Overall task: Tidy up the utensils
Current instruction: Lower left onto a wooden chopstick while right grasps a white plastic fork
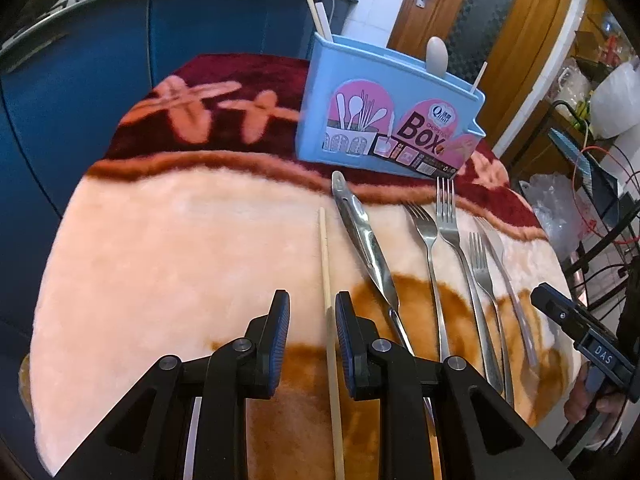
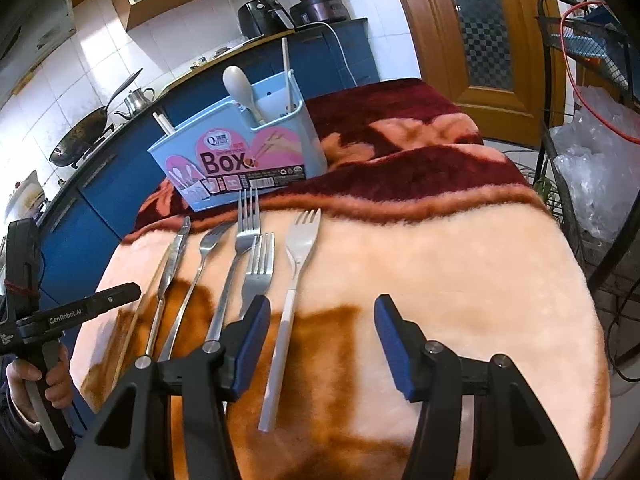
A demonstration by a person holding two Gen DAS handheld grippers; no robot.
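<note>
Left gripper (image 1: 312, 344): fingers slightly apart, a chopstick (image 1: 326, 264) between them, no visible pinch. Right gripper (image 2: 320, 344): spread wide, nothing held; a white-handled fork (image 2: 294, 276) lies just left of its gap. Blanket (image 2: 440, 272): four forks and a metal tool in a row. Beyond: blue utensil box (image 2: 240, 160), upright, holding a spoon and chopsticks.

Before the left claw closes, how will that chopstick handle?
The chopstick looks thin and wooden: probably light and stiff. Lying on the plush blanket, it seems unlikely to roll. The left claw straddles it, pads apart; such a narrow shaft may pivot when pinched.
</note>
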